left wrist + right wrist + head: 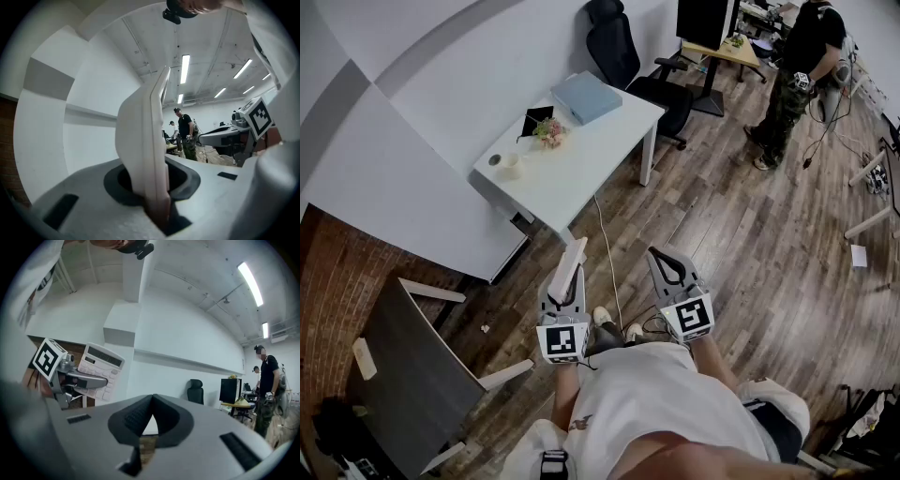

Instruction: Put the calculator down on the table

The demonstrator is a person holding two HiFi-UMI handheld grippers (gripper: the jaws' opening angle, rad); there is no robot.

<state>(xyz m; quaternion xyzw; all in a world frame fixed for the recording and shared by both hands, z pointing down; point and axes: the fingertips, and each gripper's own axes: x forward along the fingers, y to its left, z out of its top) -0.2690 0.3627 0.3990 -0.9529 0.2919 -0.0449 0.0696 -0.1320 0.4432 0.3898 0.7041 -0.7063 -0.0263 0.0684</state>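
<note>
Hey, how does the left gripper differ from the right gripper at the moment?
The left gripper is shut on the white calculator, held on edge between its jaws; the right gripper holds nothing. The left gripper's jaws stand slightly apart around the calculator; the right gripper's are pressed together. Both point level, side by side, short of the white table.
</note>
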